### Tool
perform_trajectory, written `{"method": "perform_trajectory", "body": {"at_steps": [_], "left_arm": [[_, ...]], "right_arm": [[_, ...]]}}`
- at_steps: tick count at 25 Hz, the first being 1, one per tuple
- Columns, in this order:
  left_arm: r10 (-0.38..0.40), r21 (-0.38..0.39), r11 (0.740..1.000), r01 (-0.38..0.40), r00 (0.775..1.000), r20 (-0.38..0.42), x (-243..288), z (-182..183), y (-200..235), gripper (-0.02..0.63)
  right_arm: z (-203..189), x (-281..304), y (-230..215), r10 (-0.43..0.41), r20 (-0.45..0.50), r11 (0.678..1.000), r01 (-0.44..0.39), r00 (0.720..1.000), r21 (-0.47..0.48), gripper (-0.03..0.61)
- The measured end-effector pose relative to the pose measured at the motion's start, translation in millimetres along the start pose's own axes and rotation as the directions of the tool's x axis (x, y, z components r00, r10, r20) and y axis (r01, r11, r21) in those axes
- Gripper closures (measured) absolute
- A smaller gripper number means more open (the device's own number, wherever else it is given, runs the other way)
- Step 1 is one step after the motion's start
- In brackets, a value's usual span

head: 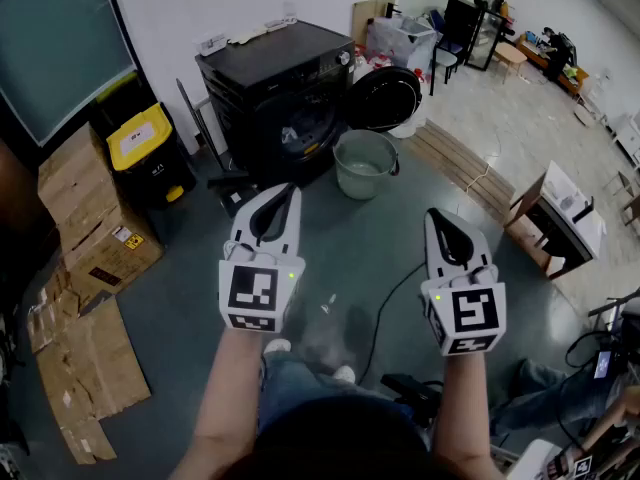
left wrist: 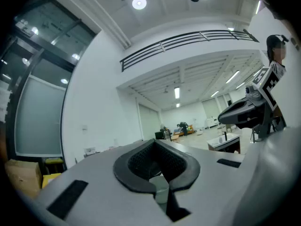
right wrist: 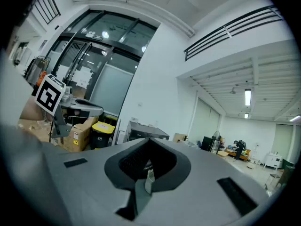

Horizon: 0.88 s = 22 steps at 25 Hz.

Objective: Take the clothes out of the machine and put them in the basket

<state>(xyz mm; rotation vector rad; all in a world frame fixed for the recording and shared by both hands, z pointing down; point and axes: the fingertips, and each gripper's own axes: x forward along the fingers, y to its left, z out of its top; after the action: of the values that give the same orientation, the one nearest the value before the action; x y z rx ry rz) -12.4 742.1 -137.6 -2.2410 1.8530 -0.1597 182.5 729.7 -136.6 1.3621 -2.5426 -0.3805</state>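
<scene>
The black washing machine (head: 280, 93) stands against the far wall, its round door (head: 385, 98) swung open to the right. A bit of light cloth (head: 292, 136) shows in the drum opening. A grey-green round basket (head: 365, 163) sits on the floor just in front of the door. Both grippers are held level in front of me, well short of the machine. The left gripper (head: 288, 190) is shut and holds nothing. To its right, the right gripper (head: 436, 216) is likewise shut and empty. In the right gripper view the machine (right wrist: 146, 132) sits far off beyond the shut jaws.
A yellow-lidded black bin (head: 148, 153) and stacked cardboard boxes (head: 85, 203) stand left of the machine, with flattened cardboard (head: 85, 368) on the floor. A black cable (head: 385, 308) runs across the floor. A low white cabinet (head: 560, 218) stands at the right, wooden planks (head: 455, 158) behind it.
</scene>
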Motion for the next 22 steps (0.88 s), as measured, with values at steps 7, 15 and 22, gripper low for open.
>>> {"method": "perform_trajectory", "body": {"at_steps": [7, 15, 22], "left_arm": [[0.018, 0.015, 1.000, -0.017, 1.000, -0.008, 2, 4, -14, 0.611], [-0.004, -0.010, 1.000, 0.003, 0.997, -0.075, 17, -14, -16, 0.177], [0.066, -0.060, 0.996, -0.072, 0.993, -0.097, 53, -33, 11, 0.043]], "right_arm": [[-8, -8, -17, 0.004, -0.003, 1.000, -0.004, 1.000, 0.010, 0.580], [-19, 8, -19, 0.023, 0.006, 0.995, -0.023, 1.000, 0.098, 0.573], [-37, 43, -19, 0.061, -0.016, 0.985, -0.058, 0.998, 0.162, 0.003]]}}
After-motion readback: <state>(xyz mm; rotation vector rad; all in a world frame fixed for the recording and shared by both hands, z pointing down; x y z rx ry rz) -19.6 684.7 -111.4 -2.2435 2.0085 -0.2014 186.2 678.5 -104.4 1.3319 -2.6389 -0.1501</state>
